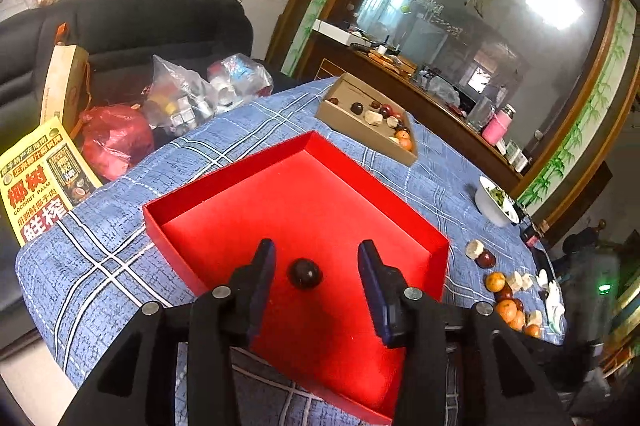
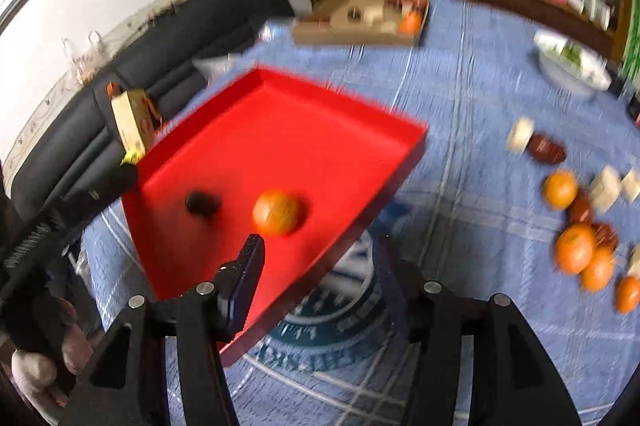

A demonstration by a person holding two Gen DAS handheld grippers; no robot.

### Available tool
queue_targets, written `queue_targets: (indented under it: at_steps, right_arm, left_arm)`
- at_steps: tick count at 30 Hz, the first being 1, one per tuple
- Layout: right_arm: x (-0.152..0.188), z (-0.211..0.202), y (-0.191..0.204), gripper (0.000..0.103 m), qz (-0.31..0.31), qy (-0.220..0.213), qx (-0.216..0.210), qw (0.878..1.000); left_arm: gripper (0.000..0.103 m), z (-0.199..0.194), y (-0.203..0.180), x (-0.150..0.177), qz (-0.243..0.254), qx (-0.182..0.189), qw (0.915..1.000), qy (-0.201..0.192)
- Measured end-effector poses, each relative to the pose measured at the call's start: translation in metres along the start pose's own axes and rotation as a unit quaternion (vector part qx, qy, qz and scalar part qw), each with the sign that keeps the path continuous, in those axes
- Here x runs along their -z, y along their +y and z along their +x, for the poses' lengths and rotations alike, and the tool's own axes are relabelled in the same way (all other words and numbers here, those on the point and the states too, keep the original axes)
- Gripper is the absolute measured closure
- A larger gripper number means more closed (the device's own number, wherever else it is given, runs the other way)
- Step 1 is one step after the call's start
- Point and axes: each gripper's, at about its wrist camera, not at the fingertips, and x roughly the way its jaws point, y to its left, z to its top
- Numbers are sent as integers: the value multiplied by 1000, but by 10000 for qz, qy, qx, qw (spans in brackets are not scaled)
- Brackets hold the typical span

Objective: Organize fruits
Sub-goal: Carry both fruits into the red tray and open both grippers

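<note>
Motion blur smears the orange fruit.

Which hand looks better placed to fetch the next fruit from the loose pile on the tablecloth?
Probably the right. The right gripper is open and empty at the red tray's near edge, with the pile of fruit on its side. The left gripper is open over the tray, around a dark fruit.

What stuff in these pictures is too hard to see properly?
- Left wrist view: the orange is not visible in the red tray; only the dark fruit shows.
- Right wrist view: motion blur smears the brown box.
- White bowl: its contents are too small to identify.
</note>
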Motion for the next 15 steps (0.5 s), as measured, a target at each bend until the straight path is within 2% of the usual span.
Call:
queue_targets:
  at_steps: [3, 4, 6, 8, 10, 15]
  right_arm:
    - [7, 16, 7, 49, -93, 274, -37, 9996]
    - [8, 18, 7, 58, -167, 300, 7, 9994]
    - [8, 20, 7, 60, -311, 361, -1, 9989]
    - [6, 20, 5, 71, -416, 338, 96, 9985]
    - [5, 17, 5, 73, -615, 288, 356, 9971]
    - [1, 14, -10, 73, -591, 356, 497, 9964]
  left_arm:
    - [59, -7, 1, 1, -16, -56, 10000, -38]
    - [59, -9, 2, 2, -27, -70, 10000, -48]
    - [59, -11, 2, 3, -18, -99, 9999, -52]
    - [59, -13, 0, 5, -9, -96, 9999, -42]
    - [59, -14, -2, 5, 9, -82, 10000, -34]
    - [57, -19, -12, 8, 112, -80, 9999, -41]
